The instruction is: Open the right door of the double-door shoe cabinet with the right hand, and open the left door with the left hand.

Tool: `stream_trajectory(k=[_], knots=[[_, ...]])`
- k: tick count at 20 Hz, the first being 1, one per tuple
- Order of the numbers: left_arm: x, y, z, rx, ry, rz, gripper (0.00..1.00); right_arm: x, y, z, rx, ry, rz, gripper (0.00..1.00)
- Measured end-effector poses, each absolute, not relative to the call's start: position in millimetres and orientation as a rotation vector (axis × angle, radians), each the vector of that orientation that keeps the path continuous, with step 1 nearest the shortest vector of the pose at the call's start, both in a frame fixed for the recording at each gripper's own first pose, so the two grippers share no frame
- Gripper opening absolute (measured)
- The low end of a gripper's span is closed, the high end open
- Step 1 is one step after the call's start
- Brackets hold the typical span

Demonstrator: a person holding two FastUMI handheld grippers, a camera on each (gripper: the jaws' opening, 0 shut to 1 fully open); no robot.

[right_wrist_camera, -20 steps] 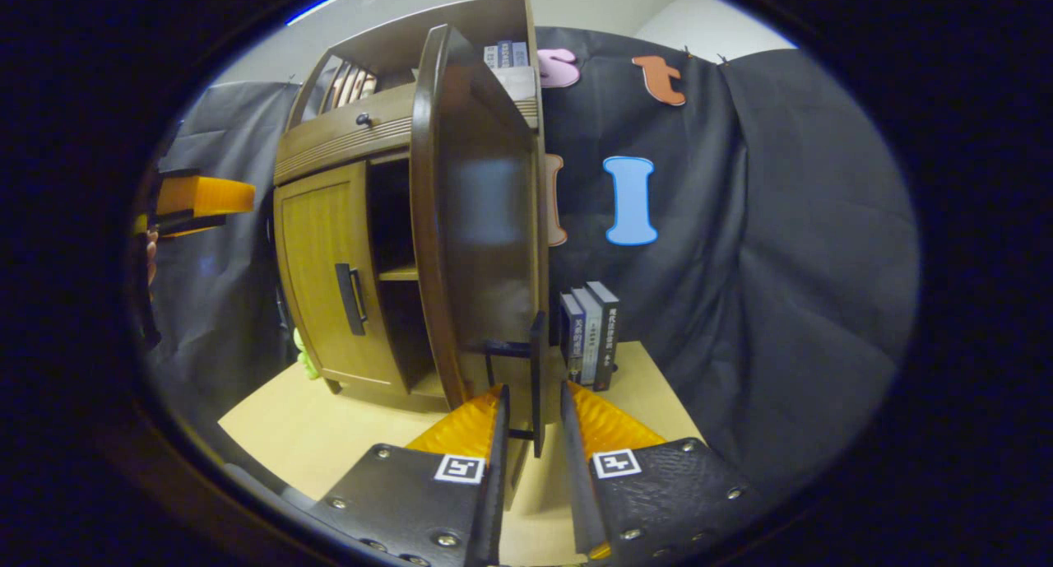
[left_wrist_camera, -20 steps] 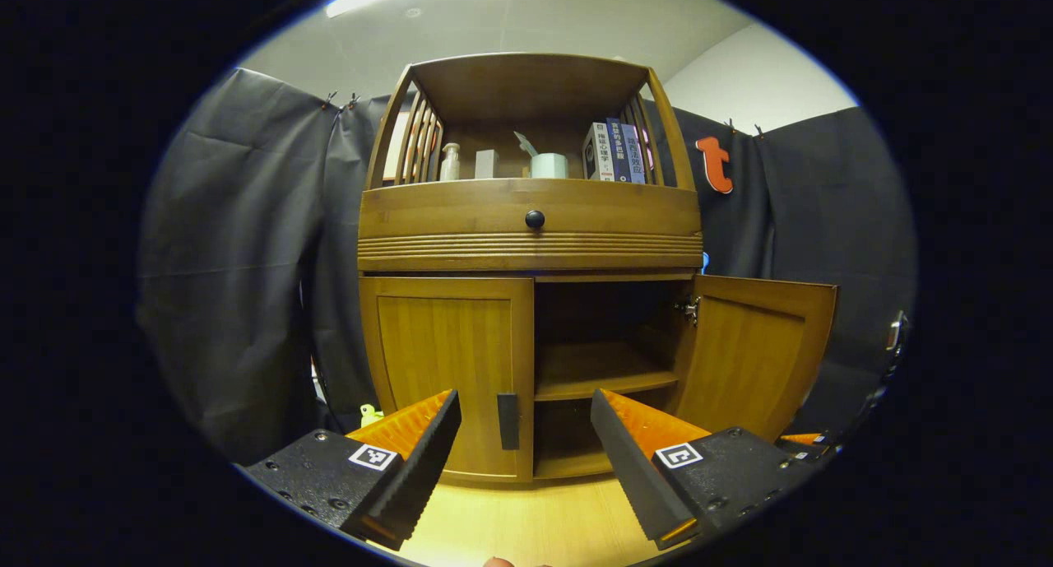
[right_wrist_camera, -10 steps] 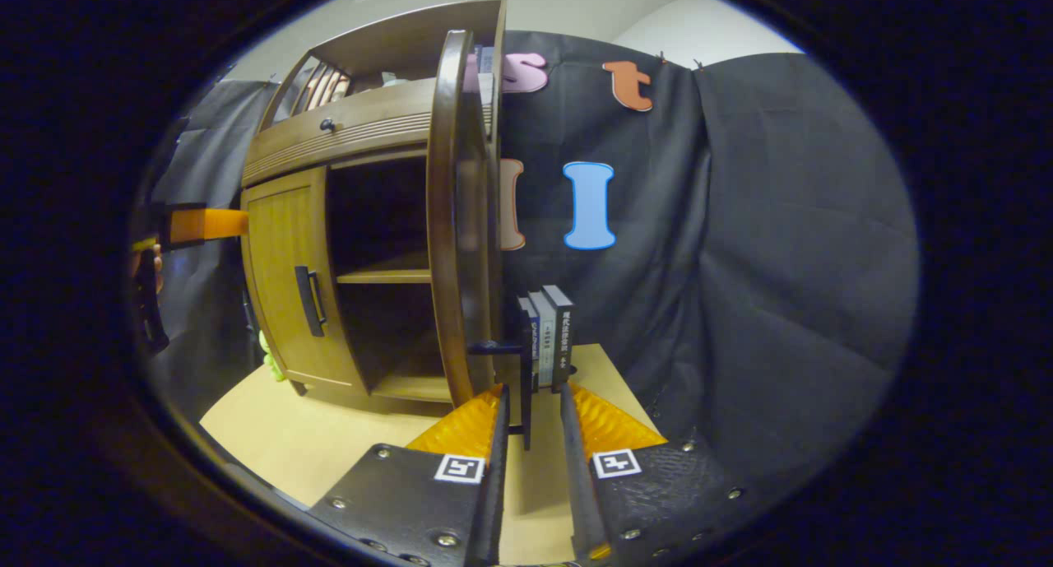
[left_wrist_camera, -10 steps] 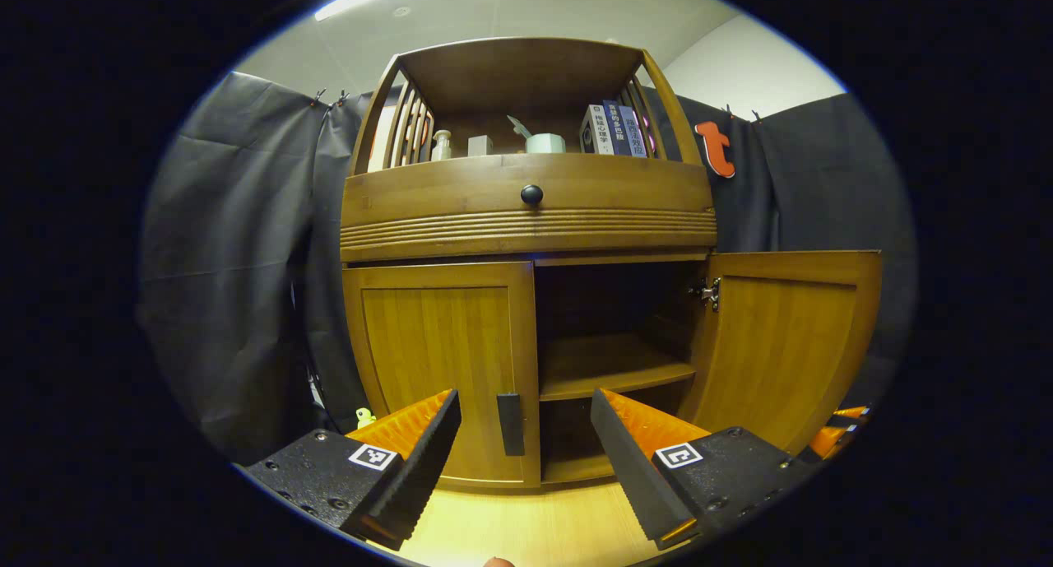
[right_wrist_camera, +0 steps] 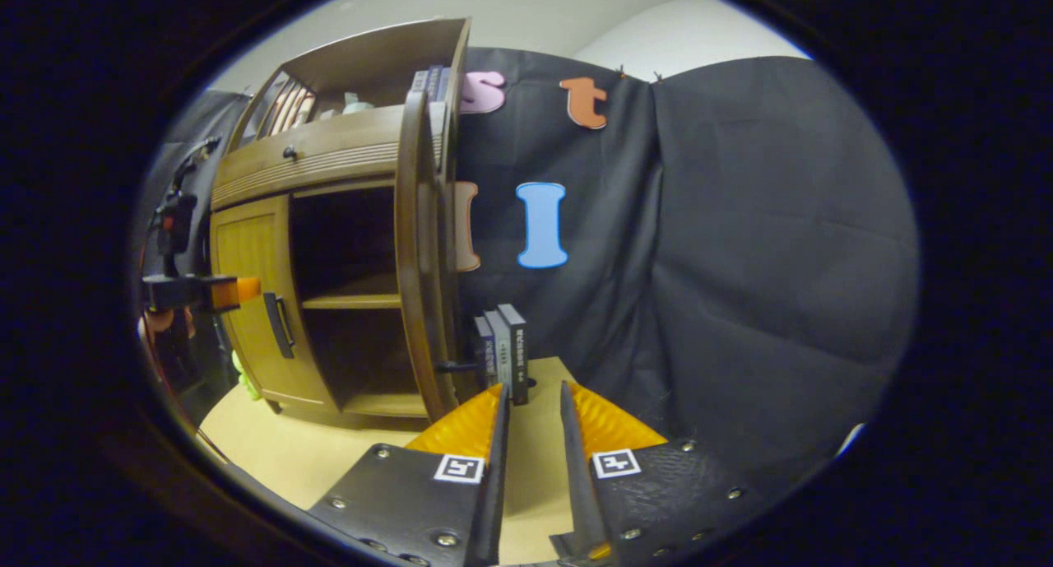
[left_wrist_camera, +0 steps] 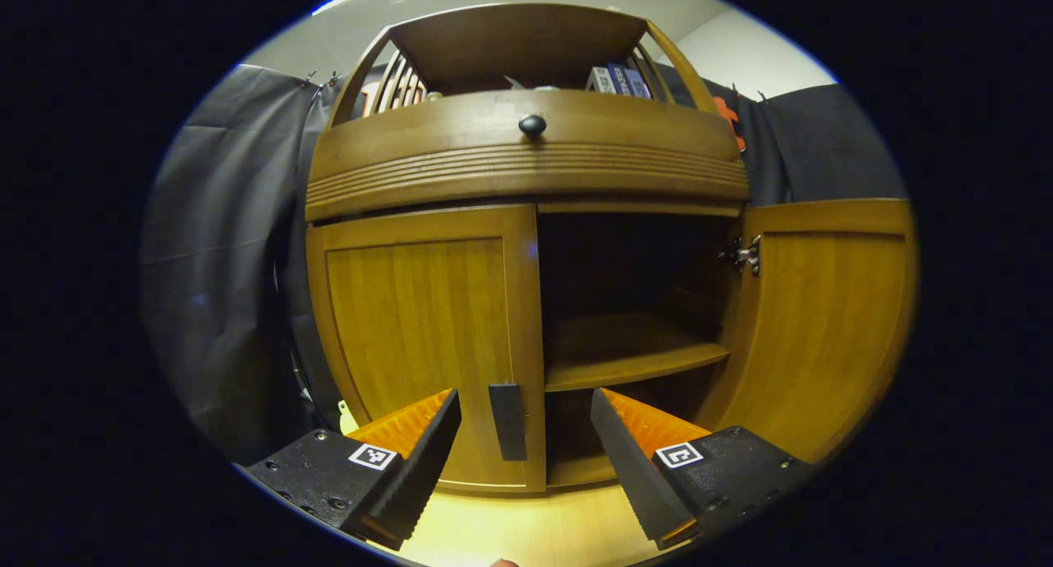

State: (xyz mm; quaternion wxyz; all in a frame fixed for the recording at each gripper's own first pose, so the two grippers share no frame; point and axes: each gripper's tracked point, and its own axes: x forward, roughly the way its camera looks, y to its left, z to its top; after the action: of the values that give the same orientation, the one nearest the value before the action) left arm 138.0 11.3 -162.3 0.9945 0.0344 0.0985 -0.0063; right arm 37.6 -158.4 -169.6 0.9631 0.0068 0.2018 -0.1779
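Note:
The wooden shoe cabinet [left_wrist_camera: 526,151] stands close in front in the left gripper view. Its left door [left_wrist_camera: 411,328] is closed, and the dark handle [left_wrist_camera: 507,421] of that door sits just beyond and between the spread fingers of my open left gripper [left_wrist_camera: 525,435], without touching them. The right door [left_wrist_camera: 823,320] is swung wide open. In the right gripper view that door [right_wrist_camera: 414,254] shows edge-on, its handle [right_wrist_camera: 451,368] ahead and to the left of my right gripper [right_wrist_camera: 532,398]. The right gripper's fingers stand a narrow gap apart with nothing between them. The left gripper [right_wrist_camera: 197,292] hovers by the left door.
A few upright books [right_wrist_camera: 503,349] stand on the light wooden table [right_wrist_camera: 313,443] just behind the open door. An inner shelf [left_wrist_camera: 633,361] shows inside the cabinet. Black cloth walls close in the back and right. A small green thing [right_wrist_camera: 244,369] lies at the cabinet's left foot.
The left gripper moved closer to the cabinet, toward the left door's handle. The right door swung wider, and the right gripper came off its handle and drew back.

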Motion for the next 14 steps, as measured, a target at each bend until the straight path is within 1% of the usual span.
stream_trajectory(k=[1,2,3,4,6,7,8,9,10,11,12,13,14], knots=[[144,14,-172,0.069,0.213,-0.004,0.98,34,-163,-161,0.011,0.395,-0.379,0.34],[150,16,-180,0.065,0.226,0.004,0.97,31,-167,-151,0.007,0.382,-0.397,0.24],[155,18,-187,0.059,0.241,0.012,0.96,27,-171,-139,0.002,0.365,-0.416,0.24],[159,21,-197,0.053,0.256,0.016,0.94,24,-175,-127,-0.003,0.347,-0.433,0.34],[173,24,-215,0.041,0.286,0.019,0.91,16,-178,-106,-0.012,0.313,-0.463,0.34],[181,26,-223,0.037,0.304,0.021,0.87,13,-180,-95,-0.017,0.295,-0.478,0.24],[188,28,-230,0.036,0.318,0.024,0.86,12,-182,-84,-0.023,0.278,-0.491,0.24],[192,31,-235,0.033,0.332,0.032,0.82,9,-183,-77,-0.030,0.264,-0.504,0.34],[196,33,-239,0.022,0.338,0.038,0.84,7,-185,-71,-0.038,0.254,-0.518,0.34],[200,34,-243,0.012,0.338,0.037,0.84,2,-186,-68,-0.047,0.247,-0.531,0.34],[201,33,-246,0.007,0.341,0.031,0.82,-2,-187,-66,-0.055,0.244,-0.542,0.34],[205,31,-249,0.007,0.342,0.026,0.77,-4,-187,-66,-0.060,0.247,-0.551,0.34],[208,31,-251,0.009,0.345,0.025,0.76,-7,-188,-68,-0.062,0.254,-0.558,0.34]])
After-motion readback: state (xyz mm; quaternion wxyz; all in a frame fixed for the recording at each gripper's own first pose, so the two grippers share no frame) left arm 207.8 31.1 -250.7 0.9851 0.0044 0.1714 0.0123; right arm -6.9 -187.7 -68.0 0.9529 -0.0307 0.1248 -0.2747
